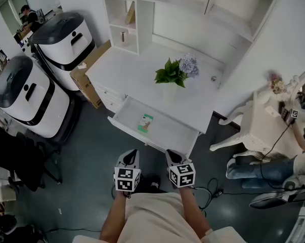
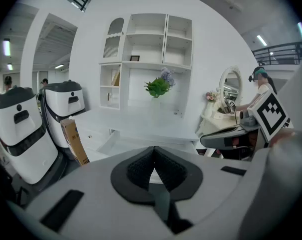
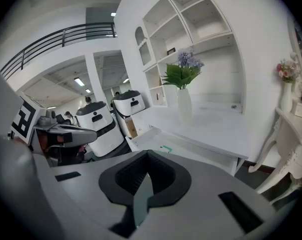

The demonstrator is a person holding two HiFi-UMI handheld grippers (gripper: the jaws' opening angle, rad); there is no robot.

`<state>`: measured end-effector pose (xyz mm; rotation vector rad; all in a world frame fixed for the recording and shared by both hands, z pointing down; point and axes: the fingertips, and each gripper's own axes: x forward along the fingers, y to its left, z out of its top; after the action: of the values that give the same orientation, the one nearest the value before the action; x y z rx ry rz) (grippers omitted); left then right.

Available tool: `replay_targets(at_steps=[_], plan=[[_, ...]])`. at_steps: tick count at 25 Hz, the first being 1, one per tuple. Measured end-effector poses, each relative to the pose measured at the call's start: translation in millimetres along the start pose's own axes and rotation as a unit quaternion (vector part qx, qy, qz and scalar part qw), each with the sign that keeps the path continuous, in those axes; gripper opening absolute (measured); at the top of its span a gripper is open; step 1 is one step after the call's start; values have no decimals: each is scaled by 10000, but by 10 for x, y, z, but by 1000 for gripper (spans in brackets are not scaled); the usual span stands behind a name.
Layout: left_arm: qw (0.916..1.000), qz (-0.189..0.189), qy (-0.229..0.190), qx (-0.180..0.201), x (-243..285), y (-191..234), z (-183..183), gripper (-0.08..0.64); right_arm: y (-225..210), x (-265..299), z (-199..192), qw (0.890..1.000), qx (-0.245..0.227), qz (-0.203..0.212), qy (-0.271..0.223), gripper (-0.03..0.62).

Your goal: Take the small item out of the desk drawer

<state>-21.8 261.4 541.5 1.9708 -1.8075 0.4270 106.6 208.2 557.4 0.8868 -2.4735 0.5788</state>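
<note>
Both jaws-together & empty: left hand-held gripper (image 1: 132, 153), right hand-held gripper (image 1: 172, 154), near drawer (image 1: 168, 131) w/ small item (image 1: 145, 122).

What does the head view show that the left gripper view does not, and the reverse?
Only the head view: the small green item lying in the open drawer, and the left gripper and right gripper from above. Only the left gripper view: that gripper's dark pads, closed together, and ceiling lights. Both: the white desk, the plant, two white machines.
</note>
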Motion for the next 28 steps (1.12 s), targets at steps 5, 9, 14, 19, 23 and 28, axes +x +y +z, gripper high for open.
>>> replay_targets(at_steps=[5, 9, 14, 19, 23, 28], plan=[[10000, 33, 11, -25, 48, 17, 19, 15, -56, 20, -9, 10000, -18, -17, 28, 23], [9999, 121, 45, -84, 41, 69, -13, 16, -186, 9, -27, 9997, 25, -242, -15, 23], [9993, 246, 86, -272, 47, 166, -50, 16, -262, 0, -55, 9994, 254, -237, -29, 23], [9991, 266, 101, -314, 174, 265, -54, 15, -286, 157, -43, 9989, 446, -82, -71, 23], [9987, 299, 177, -374, 392, 409, 1, 15, -296, 383, 37, 9987, 488, 139, -26, 23], [9986, 292, 164, -420, 788, 594, 295, 15, -352, 696, 238, 9993, 159, 333, 111, 23]])
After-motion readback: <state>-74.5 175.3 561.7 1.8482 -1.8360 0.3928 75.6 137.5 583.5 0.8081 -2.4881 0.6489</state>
